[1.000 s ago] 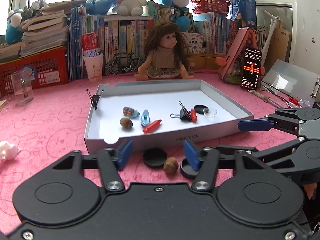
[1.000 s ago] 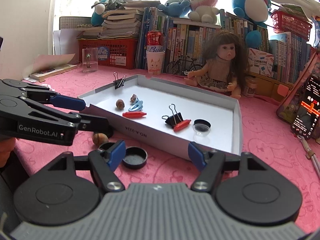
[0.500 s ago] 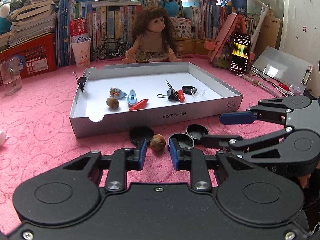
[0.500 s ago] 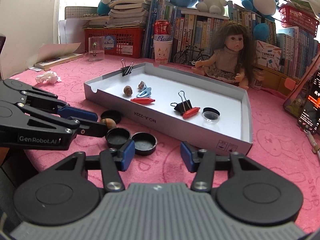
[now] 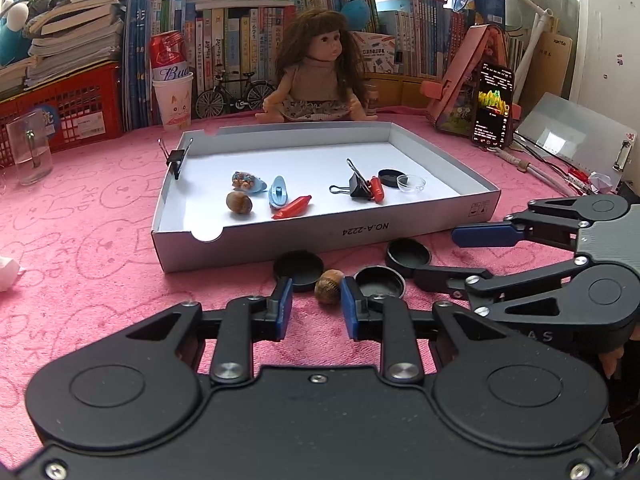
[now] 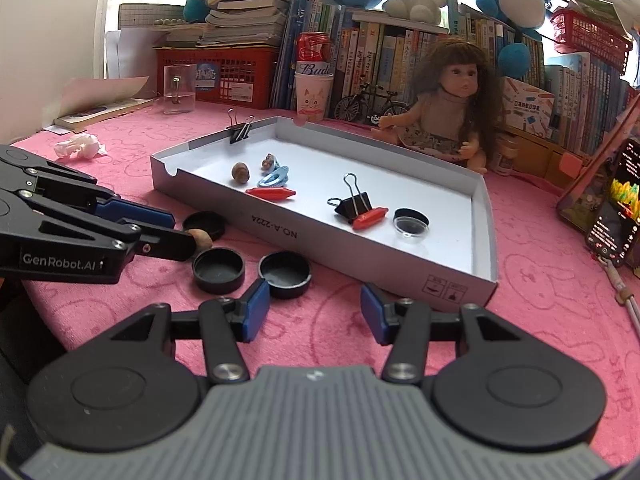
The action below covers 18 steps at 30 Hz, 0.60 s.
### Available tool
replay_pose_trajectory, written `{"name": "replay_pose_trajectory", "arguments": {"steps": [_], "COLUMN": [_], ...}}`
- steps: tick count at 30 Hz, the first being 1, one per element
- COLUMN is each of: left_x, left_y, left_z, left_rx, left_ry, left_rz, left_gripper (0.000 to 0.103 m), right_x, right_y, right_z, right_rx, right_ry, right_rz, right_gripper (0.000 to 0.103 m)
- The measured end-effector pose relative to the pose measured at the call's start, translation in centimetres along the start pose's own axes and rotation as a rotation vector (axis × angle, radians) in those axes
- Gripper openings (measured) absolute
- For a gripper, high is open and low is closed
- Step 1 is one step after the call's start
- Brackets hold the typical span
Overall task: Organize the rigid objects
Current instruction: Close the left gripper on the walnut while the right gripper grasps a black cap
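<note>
Through the left wrist camera: shows the left gripper [image 5: 316, 292] drawn in from the wide spread of a second ago to a narrow gap, low over the pink cloth [image 5: 100, 240], just in front of the tray [image 5: 280, 240]. Brackets the brown nut [image 5: 329, 286] at the fingertips. Touches it with one blue pad [image 5: 347, 300]; leaves a sliver of cloth between the nut and the other pad. So: jaws nearly together, not yet clamped on both sides. Looks like closing for a pick that has stalled just short of a grip. Also shows three black caps [image 5: 298, 270] lying loose before the tray's front wall, two of them flanking the nut. Shows the right gripper [image 5: 436, 256] reaching in from the side, near the tray's front corner, one finger beside the rightmost cap [image 5: 408, 252].

Through the right wrist camera: confirms the right gripper [image 6: 314, 292] with jaws apart, somewhat narrower than a second ago, nothing between them, one pad just beside the nearest cap [image 6: 285, 268], in front of the tray wall. Confirms the nut [image 6: 199, 240] at the very tip of the left gripper [image 6: 182, 232], resting on the cloth outside the tray.

For the task: leaves the nut and all three caps outside the tray, with other small items already inside. Probably needs a slightly tighter squeeze before lifting the nut over the front wall.
</note>
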State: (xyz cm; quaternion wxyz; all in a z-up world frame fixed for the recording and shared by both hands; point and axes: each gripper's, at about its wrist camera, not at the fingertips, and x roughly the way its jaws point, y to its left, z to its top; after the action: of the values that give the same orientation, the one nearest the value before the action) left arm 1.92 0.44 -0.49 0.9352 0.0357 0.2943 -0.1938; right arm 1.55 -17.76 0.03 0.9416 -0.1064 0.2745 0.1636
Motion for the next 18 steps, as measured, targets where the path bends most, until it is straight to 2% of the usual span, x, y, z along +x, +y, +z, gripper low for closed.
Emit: {"name": "replay_pose_trajectory", "arguments": {"steps": [14, 16, 18], "left_x": [0.2, 0.2, 0.2], "left_y": [-0.1, 0.0, 0.0], "left_z": [-0.2, -0.1, -0.1], "left_rx": [0.002, 0.0, -0.004], "left_ry": [0.018, 0.017, 0.016], "left_rz": [-0.011, -0.014, -0.022], "left_gripper": [0.025, 0.025, 0.025], "right_x": [1.5, 1.6, 1.6], "right_y": [0.6, 0.7, 0.7], "right_z": [0.8, 0.8, 0.9], "right_rx": [-0.007, -0.005, 0.001], "right_ry": [-0.009, -0.007, -0.009], "right_rz": [0.022, 0.027, 0.033], "right_gripper": [0.055, 0.053, 0.045]}}
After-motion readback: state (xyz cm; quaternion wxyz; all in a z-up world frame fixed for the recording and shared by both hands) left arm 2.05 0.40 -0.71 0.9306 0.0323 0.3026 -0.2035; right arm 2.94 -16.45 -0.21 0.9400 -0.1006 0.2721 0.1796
